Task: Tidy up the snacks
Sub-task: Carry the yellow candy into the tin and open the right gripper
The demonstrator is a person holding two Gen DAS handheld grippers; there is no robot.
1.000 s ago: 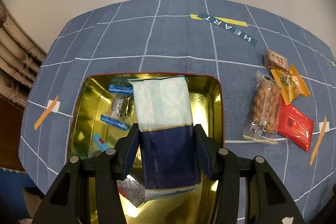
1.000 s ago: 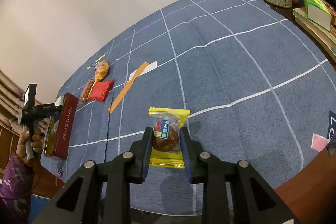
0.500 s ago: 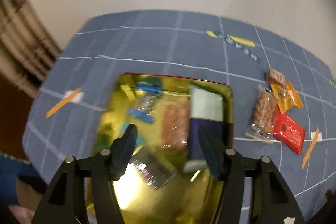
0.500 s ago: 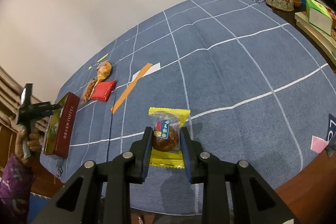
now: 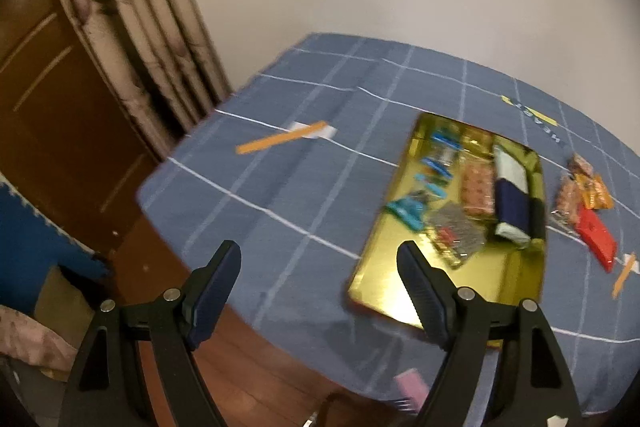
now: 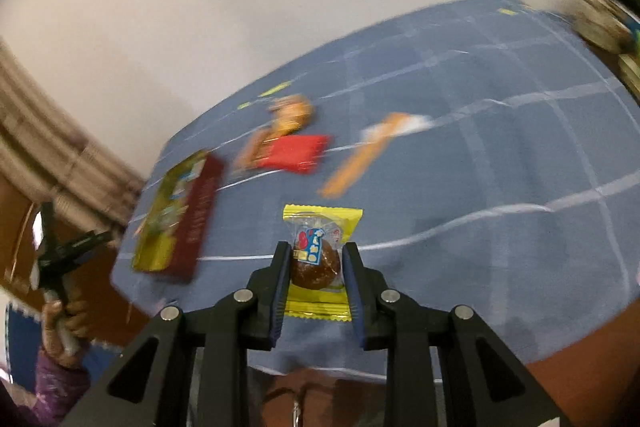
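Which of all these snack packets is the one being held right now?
The yellow-edged clear packet with a round brown cake, pinched between the right tool's fingers. The others lie loose in the gold tin or on the blue cloth.

My left wrist camera looks steeply down along its fingers from beyond the near left corner of the blue gridded tablecloth, with the gold tin to its right at middling range. My right wrist camera sits low and close over the near edge, facing across the cloth toward the wall. Both views share the tin and the red packet beside it, though, I judge, blurred.
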